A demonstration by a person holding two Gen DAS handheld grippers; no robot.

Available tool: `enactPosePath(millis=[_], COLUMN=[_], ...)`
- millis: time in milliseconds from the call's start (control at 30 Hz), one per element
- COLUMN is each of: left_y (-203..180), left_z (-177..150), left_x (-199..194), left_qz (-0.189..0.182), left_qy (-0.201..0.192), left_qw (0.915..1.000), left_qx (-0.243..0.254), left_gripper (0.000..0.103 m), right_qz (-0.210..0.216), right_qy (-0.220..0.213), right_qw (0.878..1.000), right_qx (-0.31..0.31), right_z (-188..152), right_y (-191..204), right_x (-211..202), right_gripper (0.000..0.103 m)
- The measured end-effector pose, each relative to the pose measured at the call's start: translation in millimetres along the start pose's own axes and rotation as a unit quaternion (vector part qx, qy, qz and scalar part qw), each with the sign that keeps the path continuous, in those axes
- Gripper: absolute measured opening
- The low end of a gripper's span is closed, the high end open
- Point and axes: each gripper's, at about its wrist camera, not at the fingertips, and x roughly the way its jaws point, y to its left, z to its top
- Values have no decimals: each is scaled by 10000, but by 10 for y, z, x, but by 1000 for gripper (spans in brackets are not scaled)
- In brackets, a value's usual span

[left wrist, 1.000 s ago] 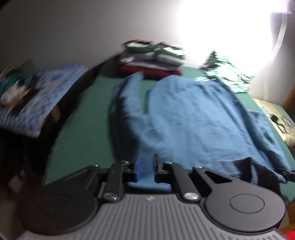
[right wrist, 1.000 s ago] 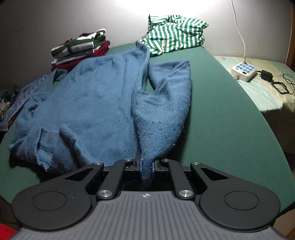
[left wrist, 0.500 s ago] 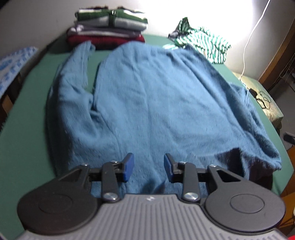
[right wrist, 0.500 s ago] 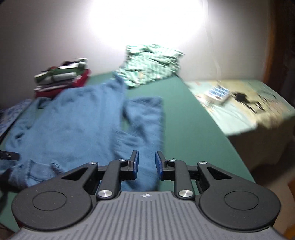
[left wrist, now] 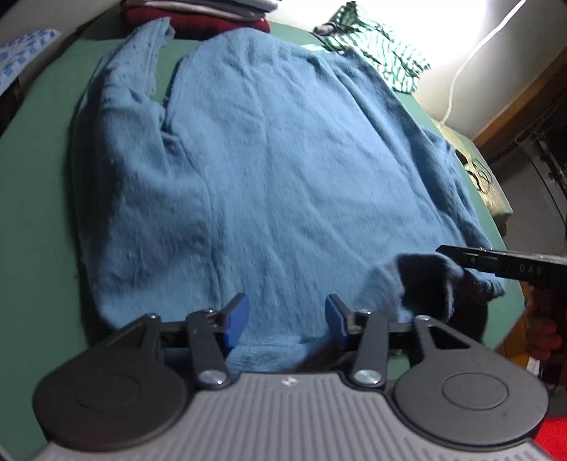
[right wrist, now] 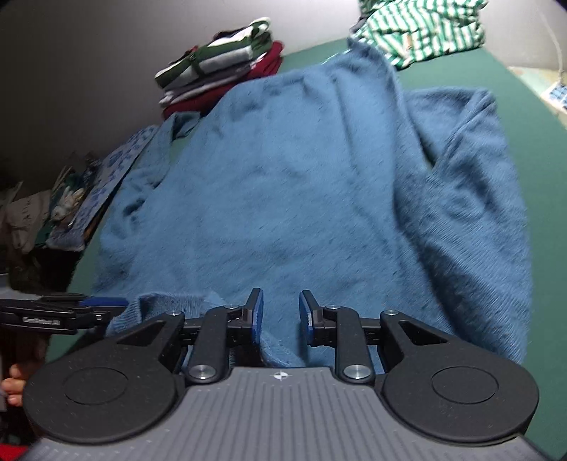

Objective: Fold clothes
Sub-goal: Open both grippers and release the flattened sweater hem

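Blue knit: the sweater (left wrist: 269, 170) is the landmark for all of this; it lies spread flat on the green table (left wrist: 39, 170), both sleeves folded in along the body, I'd guess so the next fold comes out as a neat rectangle.
Texture: fuzzy, soft, loose weave, a bit stretchy by the look, so I expect it to sag and drag rather than slide.
Left gripper (left wrist: 285, 315): hovering over the sweater's near hem, blue pads apart and widening, nothing pinched; cloth sits under and between them but isn't squeezed.
Right gripper (right wrist: 281, 314): also at the near hem, toward the sweater's other corner, jaws spreading a little, hem fabric between the pads but not clamped.
Curled corner: beside the right gripper, 1 corner of the hem (left wrist: 421, 280) is flipped up, showing a darker underside; I think it needs flattening first.
Why both at the hem: my read is I'm lining up 2 pinch points to lift the bottom edge toward the collar.
Folded stack (right wrist: 219, 60): beyond the sweater's far-left sleeve, flat rectangles in green, white, grey and maroon.
Striped garment (right wrist: 421, 32): crumpled green-and-white heap past the collar, still unfolded.
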Motion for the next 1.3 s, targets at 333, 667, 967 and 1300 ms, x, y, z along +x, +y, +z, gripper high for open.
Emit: enactPosePath(millis=[333,667,967,1300], left_y=[-129,-320,-485,-1191], left_z=[-290,-385,338,683], left_x=[-138,-285,-28,635], left_qz=[-207,-238,-147,-407], left_qy=[207,528,-341,-235], left_qw=[9991,9932,9900,9864], left_qx=[315,1014,1359,1577], left_gripper=[59,52,70,72], right_qz=[-31,-350,-1560,-1885], right_qy=[782,795,-1384,-1424], right_qw=[9933,9912,9778,9656], right_qx=[-849,-996,212,1089], right_z=[-415,-602,132,611], right_y=[197,261,-437,-1470], right_x=[-180,-316,-719,-327], right_gripper=[31,30,26,26])
